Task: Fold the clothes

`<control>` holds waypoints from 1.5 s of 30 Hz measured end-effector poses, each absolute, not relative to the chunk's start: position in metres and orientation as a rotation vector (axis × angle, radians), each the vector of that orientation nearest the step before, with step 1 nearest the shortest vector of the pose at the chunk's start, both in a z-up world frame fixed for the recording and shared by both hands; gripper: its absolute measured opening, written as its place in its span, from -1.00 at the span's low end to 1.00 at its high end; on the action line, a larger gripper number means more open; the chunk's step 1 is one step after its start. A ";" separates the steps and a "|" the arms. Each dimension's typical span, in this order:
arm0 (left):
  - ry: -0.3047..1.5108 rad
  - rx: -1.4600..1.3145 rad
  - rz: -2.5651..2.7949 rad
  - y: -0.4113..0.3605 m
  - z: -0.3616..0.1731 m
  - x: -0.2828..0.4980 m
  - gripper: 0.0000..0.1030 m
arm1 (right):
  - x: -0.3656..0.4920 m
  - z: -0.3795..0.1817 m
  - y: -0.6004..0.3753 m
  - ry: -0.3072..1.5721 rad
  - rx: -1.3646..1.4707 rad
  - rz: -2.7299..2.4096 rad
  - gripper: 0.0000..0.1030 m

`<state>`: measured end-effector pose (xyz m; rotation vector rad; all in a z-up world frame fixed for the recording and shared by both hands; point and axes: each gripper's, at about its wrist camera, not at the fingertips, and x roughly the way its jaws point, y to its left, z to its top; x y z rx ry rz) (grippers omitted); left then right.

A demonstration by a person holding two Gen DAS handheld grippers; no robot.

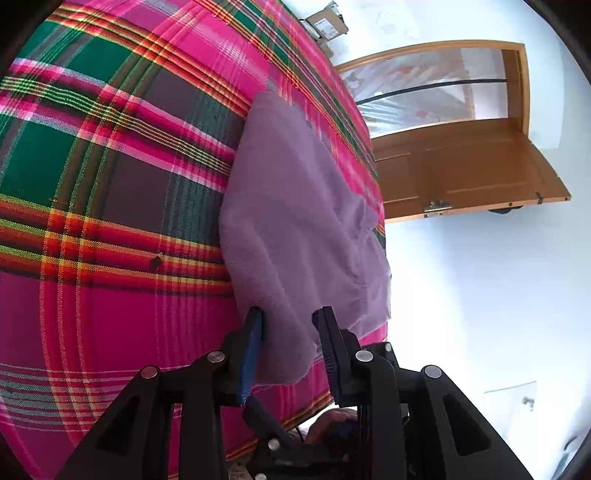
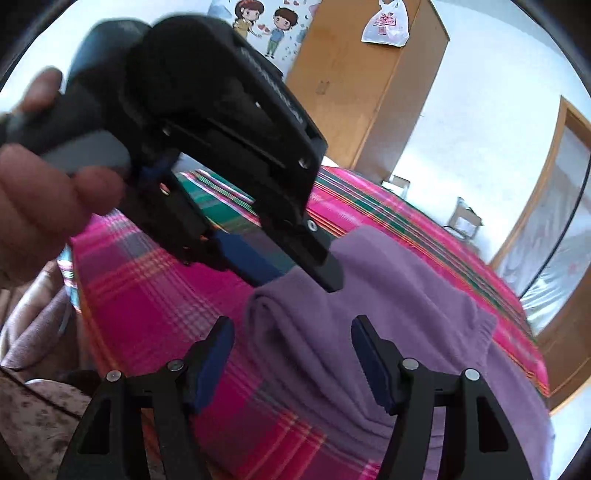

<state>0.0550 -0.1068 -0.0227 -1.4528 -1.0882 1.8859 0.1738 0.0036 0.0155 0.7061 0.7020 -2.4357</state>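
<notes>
A folded purple garment (image 1: 295, 206) lies on a bed with a pink, green and red plaid cover (image 1: 110, 166), near the bed's edge. My left gripper (image 1: 288, 325) is open, its blue-padded fingers straddling the garment's near corner. In the right wrist view the garment (image 2: 369, 325) lies ahead, and my right gripper (image 2: 291, 339) is open just above its near part, holding nothing. The left gripper (image 2: 299, 273) shows there too, held by a hand (image 2: 40, 199), its tips at the garment's folded far-left corner.
A wooden door (image 1: 461, 166) stands open beside the bed. A wooden wardrobe (image 2: 354, 81) with a white plastic bag (image 2: 386, 22) hung on it stands behind the bed. A cardboard box (image 1: 327, 24) sits on the floor. Brown cloth (image 2: 33, 332) lies at the left.
</notes>
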 end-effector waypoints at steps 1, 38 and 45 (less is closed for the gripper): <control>-1.089 -1.454 1.887 -0.106 -0.022 0.053 -0.40 | 0.172 0.015 0.003 0.698 0.715 -2.445 0.11; -1.034 -1.465 1.890 -0.113 -0.037 -0.028 -0.06 | 0.146 0.032 0.031 0.437 0.753 -2.436 -0.75; -1.046 -1.470 1.861 -0.105 -0.040 -0.040 -0.27 | 0.136 0.029 0.031 0.428 0.781 -2.424 -0.75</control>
